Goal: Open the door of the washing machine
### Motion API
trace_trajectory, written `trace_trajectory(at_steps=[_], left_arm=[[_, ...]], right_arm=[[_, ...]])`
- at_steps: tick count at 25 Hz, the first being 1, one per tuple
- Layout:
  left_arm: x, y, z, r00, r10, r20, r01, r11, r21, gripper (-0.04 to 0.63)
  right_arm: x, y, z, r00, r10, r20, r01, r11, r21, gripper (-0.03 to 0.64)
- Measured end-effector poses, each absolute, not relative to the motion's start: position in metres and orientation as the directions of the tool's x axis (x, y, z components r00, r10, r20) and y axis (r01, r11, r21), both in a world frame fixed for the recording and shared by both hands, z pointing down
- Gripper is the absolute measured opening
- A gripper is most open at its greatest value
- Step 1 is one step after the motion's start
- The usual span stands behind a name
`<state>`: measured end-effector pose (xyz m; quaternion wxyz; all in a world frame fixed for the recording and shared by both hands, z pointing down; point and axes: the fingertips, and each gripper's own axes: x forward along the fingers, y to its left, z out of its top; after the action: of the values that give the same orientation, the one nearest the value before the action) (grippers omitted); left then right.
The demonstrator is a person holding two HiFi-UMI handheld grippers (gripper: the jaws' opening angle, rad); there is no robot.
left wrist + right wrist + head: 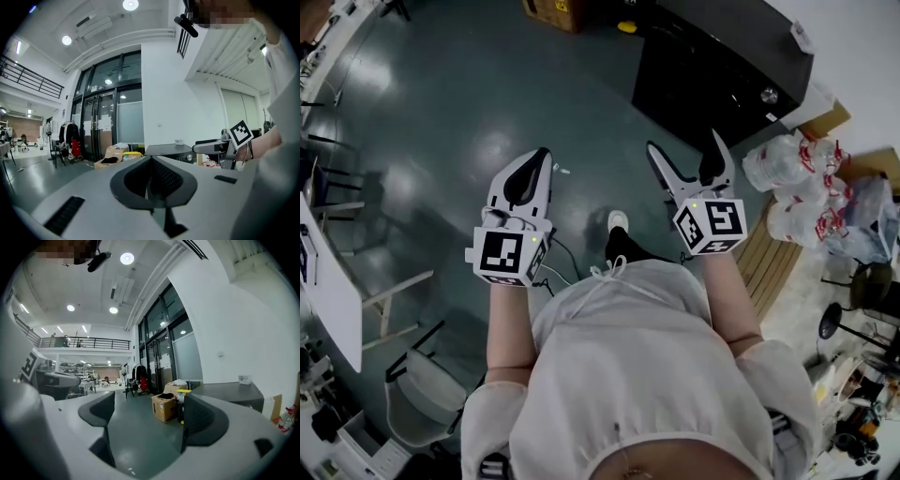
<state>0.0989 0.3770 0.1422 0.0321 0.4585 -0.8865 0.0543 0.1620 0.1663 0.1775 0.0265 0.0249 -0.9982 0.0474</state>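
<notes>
The washing machine [722, 66] is a dark box with a round knob, standing on the floor ahead of me to the right; its door faces away from every view. Its top also shows as the dark machine [168, 150] in the left gripper view and the grey machine [234, 392] in the right gripper view. My left gripper [542, 157] is held over bare floor, its pads [150, 180] pressed together with nothing between them. My right gripper [686, 148] points toward the machine but stays short of it. It is wide open and holds nothing [145, 423].
A cardboard box [553, 11] sits at the far end of the floor, seen again as the open box [164, 408]. Plastic bags of bottles [806, 178] and a wooden pallet [778, 253] lie right of the machine. White tables [328, 291] and a chair [422, 394] line the left.
</notes>
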Motion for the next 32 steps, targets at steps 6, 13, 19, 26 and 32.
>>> trace_trajectory(at_steps=[6, 13, 19, 26, 32], left_arm=[[0.003, 0.318, 0.137, -0.567, -0.819, 0.094, -0.824, 0.562, -0.074, 0.021], [-0.066, 0.269, 0.148, -0.535, -0.837, 0.119, -0.845, 0.532, -0.057, 0.021], [-0.132, 0.224, 0.17, -0.456, -0.879, 0.139, -0.89, 0.455, -0.039, 0.021], [-0.246, 0.15, 0.177, -0.29, -0.946, 0.146, -0.957, 0.289, -0.03, 0.021], [-0.325, 0.089, 0.21, -0.077, -0.973, 0.217, -0.997, 0.082, 0.013, 0.021]], right_arm=[[0.065, 0.104, 0.181, -0.995, -0.062, 0.074, -0.071, 0.989, -0.128, 0.469], [0.008, 0.057, 0.198, -0.987, -0.1, 0.124, -0.119, 0.981, -0.152, 0.469], [-0.039, 0.019, 0.229, -0.963, -0.192, 0.189, -0.222, 0.963, -0.15, 0.468], [-0.126, -0.026, 0.257, -0.904, -0.354, 0.241, -0.402, 0.895, -0.194, 0.468], [-0.188, -0.047, 0.299, -0.8, -0.475, 0.365, -0.567, 0.797, -0.206, 0.433]])
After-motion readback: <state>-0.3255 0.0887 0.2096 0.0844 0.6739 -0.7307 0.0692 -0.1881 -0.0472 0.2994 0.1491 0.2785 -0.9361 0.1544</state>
